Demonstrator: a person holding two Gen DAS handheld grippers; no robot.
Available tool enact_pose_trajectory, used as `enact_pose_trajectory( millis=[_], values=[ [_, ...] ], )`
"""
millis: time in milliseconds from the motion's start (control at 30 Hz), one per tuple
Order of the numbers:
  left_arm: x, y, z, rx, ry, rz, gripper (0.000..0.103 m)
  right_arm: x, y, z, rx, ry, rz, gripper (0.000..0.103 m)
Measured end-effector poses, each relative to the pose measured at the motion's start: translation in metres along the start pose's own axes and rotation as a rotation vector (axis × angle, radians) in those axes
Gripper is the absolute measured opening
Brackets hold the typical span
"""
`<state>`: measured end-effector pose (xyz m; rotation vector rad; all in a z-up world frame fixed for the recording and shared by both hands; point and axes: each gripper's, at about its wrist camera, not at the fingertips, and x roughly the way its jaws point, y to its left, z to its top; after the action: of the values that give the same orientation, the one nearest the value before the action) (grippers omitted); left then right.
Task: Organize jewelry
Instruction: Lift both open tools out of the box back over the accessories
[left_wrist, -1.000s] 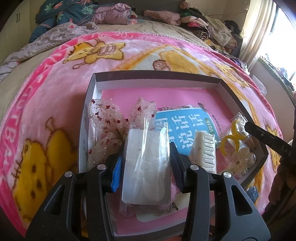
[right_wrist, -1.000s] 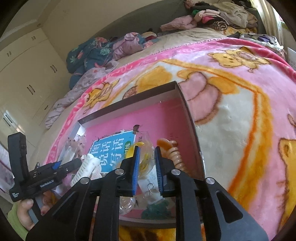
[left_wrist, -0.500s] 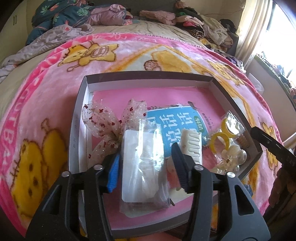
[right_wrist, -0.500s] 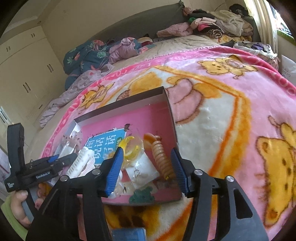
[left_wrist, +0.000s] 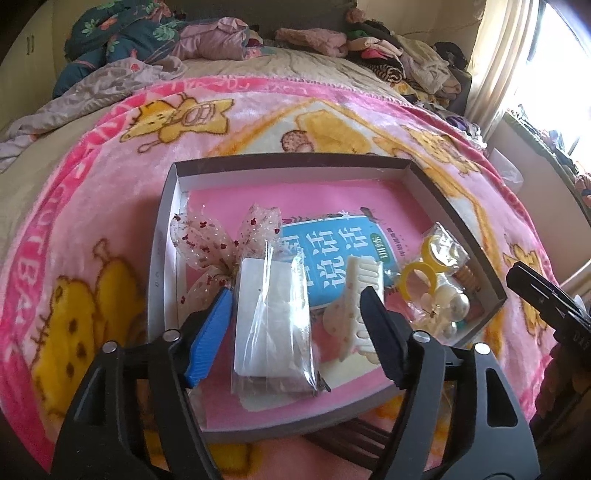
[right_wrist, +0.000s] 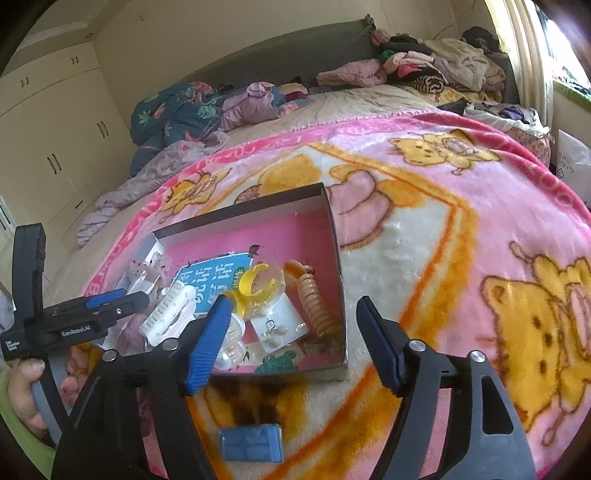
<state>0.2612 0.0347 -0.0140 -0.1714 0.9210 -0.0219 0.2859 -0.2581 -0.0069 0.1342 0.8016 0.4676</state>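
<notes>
Jaws of the left gripper (left_wrist: 297, 328) have just been opening, wide now around the bagged white packet (left_wrist: 271, 314) lying in the box (left_wrist: 295, 162); right gripper (right_wrist: 293, 336), jaws just opening too, holds nothing beside the box's near corner.

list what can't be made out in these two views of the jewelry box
- Left wrist view: bagged white card, contents unreadable through creased plastic.
- Left wrist view: box near edge, hidden behind left hand-held gripper.
- Right wrist view: earrings card, too small for detail.
</notes>
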Motion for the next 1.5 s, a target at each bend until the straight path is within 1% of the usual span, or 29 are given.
enact_pose_trajectory(
  millis=[100,200,267,400,467,533,867,1400,1467,1500],
  values=[
    [-0.01,-0.003,-0.003,-0.002,-0.011,-0.004,0.068,-0.008,0.002,-0.001,-0.011,-0.01,-0.004,0.073],
    [-0.018,-0.005,-0.008,-0.001,-0.018,-0.008,0.07,-0.016,0.005,-0.004,-0.026,-0.019,-0.011,0.076],
    [-0.024,-0.006,-0.012,-0.004,-0.023,-0.011,0.077,-0.021,0.007,-0.005,-0.037,-0.025,-0.016,0.078],
    [-0.036,-0.006,-0.021,-0.016,-0.033,-0.019,0.081,-0.032,0.013,-0.01,-0.064,-0.039,-0.027,0.083],
    [-0.044,-0.007,-0.026,-0.017,-0.045,-0.015,0.088,-0.036,0.017,-0.013,-0.075,-0.044,-0.03,0.085],
    [-0.051,-0.007,-0.03,-0.02,-0.058,-0.009,0.092,-0.042,0.02,-0.017,-0.09,-0.052,-0.034,0.088],
    [-0.088,-0.001,-0.057,-0.033,-0.111,0.012,0.092,-0.067,0.035,-0.034,-0.132,-0.073,-0.033,0.089],
    [-0.108,0.01,-0.107,-0.055,-0.113,0.031,0.092,-0.089,0.052,-0.063,-0.205,-0.067,-0.04,0.09],
    [-0.11,0.011,-0.112,-0.054,-0.113,0.034,0.092,-0.09,0.052,-0.067,-0.209,-0.063,-0.039,0.094],
    [-0.111,0.011,-0.114,-0.051,-0.113,0.037,0.092,-0.091,0.052,-0.071,-0.211,-0.062,-0.038,0.094]
  ],
)
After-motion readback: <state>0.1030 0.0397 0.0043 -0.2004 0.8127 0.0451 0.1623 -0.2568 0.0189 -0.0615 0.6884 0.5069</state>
